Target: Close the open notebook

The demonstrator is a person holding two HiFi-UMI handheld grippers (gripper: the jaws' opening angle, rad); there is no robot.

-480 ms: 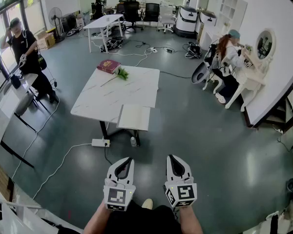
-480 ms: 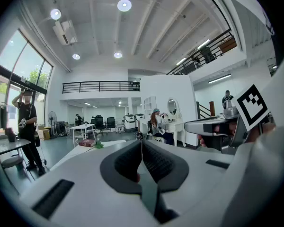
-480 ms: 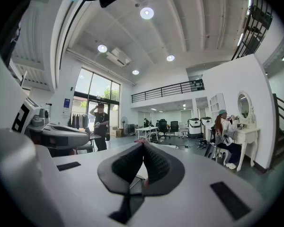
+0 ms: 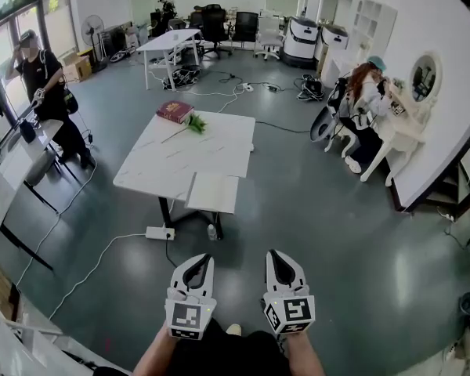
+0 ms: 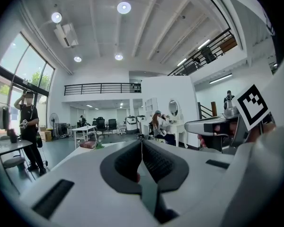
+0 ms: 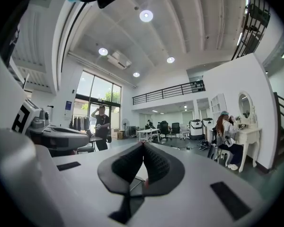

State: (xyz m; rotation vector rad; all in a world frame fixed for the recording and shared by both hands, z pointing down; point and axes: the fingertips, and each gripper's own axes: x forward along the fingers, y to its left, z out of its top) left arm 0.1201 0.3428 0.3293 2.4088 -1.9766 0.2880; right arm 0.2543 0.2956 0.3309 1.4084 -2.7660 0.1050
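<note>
I held the left gripper (image 4: 201, 258) and right gripper (image 4: 276, 254) side by side, low and about level. Both sets of jaws were closed on nothing. Only the head view showed the open notebook (image 4: 213, 192), lying at the table's (image 4: 153, 167) near edge, well ahead. The gripper views showed ceiling lights (image 5: 124, 7).

Bare floor (image 4: 243, 241) separates you from the table (image 4: 172, 163); a power strip (image 4: 160, 232) lies by its legs. On top, a red book (image 4: 175, 110) and what seems a green sprig (image 4: 196, 121) crowd the far edge, the middle free.
</note>
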